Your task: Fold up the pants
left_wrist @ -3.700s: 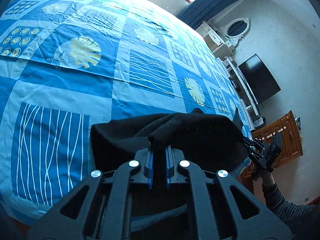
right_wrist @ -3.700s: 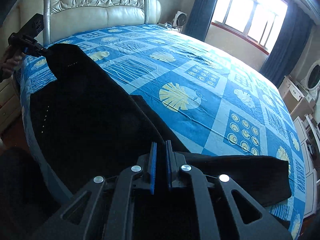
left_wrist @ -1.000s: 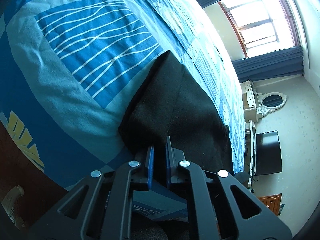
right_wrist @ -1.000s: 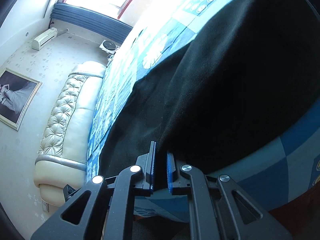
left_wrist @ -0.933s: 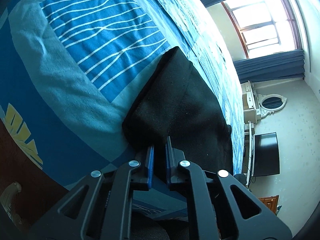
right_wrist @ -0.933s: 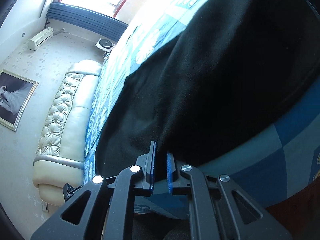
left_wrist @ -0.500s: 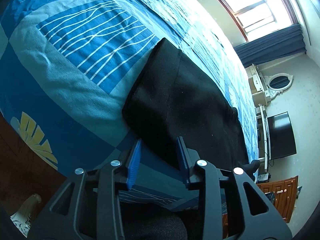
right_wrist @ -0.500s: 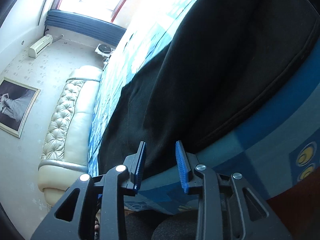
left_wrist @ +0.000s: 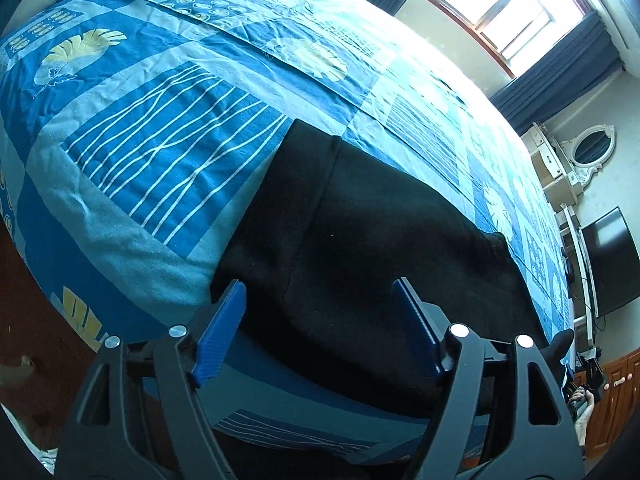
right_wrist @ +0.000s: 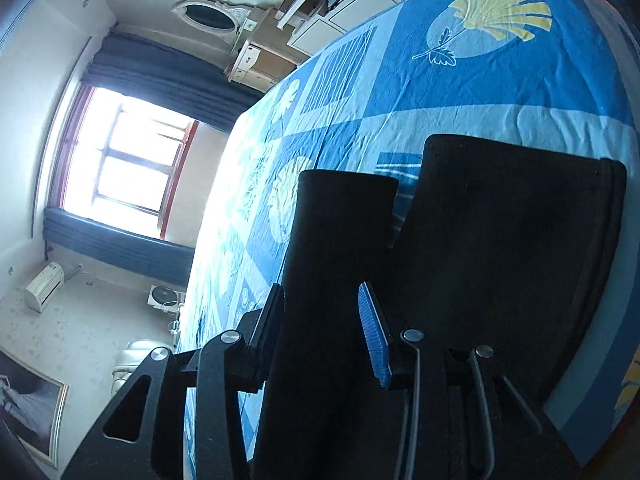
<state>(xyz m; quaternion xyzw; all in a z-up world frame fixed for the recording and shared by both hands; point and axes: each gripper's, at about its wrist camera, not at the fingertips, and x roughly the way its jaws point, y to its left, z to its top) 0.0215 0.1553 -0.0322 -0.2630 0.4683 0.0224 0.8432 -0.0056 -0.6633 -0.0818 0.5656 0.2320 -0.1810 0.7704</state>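
The black pants (left_wrist: 360,232) lie flat along the near edge of the blue patterned bed (left_wrist: 168,152). In the left wrist view my left gripper (left_wrist: 320,312) is open, its blue pads on either side of the pants' near end, holding nothing. In the right wrist view the pants (right_wrist: 500,232) show a leg end (right_wrist: 344,208) and a wider part with a seamed edge. My right gripper (right_wrist: 320,312) is open above the leg, holding nothing. The right gripper also shows in the left wrist view (left_wrist: 584,376) at the far right, in a hand.
A window (left_wrist: 504,20) with dark curtains, a dresser with an oval mirror (left_wrist: 592,148) and a wall TV (left_wrist: 612,260) stand past the bed. Wooden floor (left_wrist: 24,320) lies below the bed's edge. A headboard (right_wrist: 136,356) and a framed picture (right_wrist: 28,404) show in the right wrist view.
Both grippers have opened and let go of the pants, which now lie on the bed. Both have pulled back; the right wrist view has swung round to the pants' leg end.
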